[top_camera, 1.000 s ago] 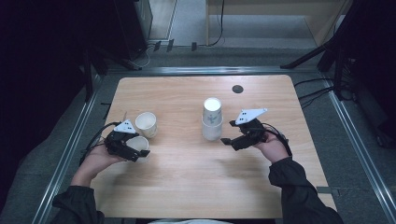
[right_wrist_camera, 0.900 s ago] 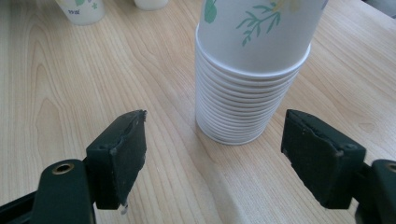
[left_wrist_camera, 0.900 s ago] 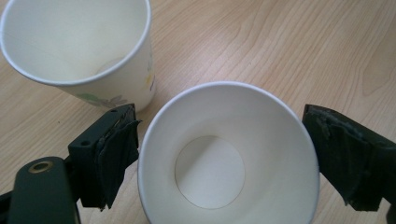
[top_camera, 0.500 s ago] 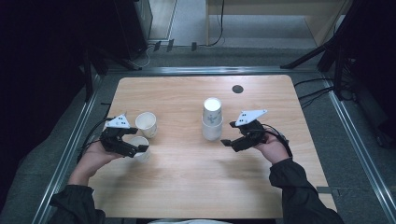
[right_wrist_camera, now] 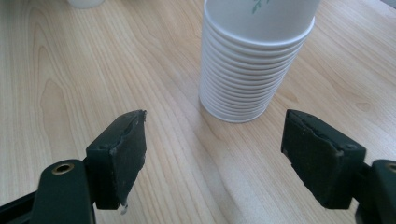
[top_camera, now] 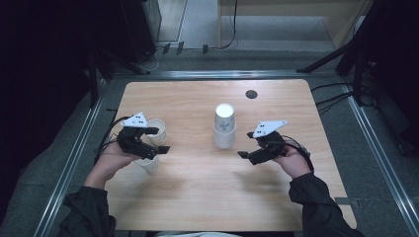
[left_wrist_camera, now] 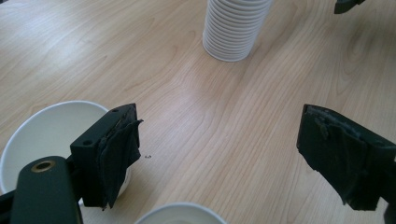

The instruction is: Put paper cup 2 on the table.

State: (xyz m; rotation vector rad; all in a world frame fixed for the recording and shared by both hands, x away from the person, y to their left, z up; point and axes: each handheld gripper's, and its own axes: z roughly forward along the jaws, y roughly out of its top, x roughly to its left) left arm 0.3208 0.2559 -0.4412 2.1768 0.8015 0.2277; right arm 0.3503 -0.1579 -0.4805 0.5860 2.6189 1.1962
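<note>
Left tool (top_camera: 154,140) apart, gripping nothing; two loose white paper cups beside it, one (top_camera: 157,129) just beyond far pad, other (top_camera: 148,163) just under near pad. Right tool (top_camera: 245,155) apart too, empty, aimed at tall inverted stack of white paper cups (top_camera: 225,126) standing just ahead on light wooden table (top_camera: 197,197). Judgement: to do step well, lower left tool until pads straddle one rim wall, close gently so thin paper keeps shape, lift straight.

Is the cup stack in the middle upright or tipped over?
Upright. The cup stack stands mouth-down on the table, its nested rims level in the right gripper view.
</note>
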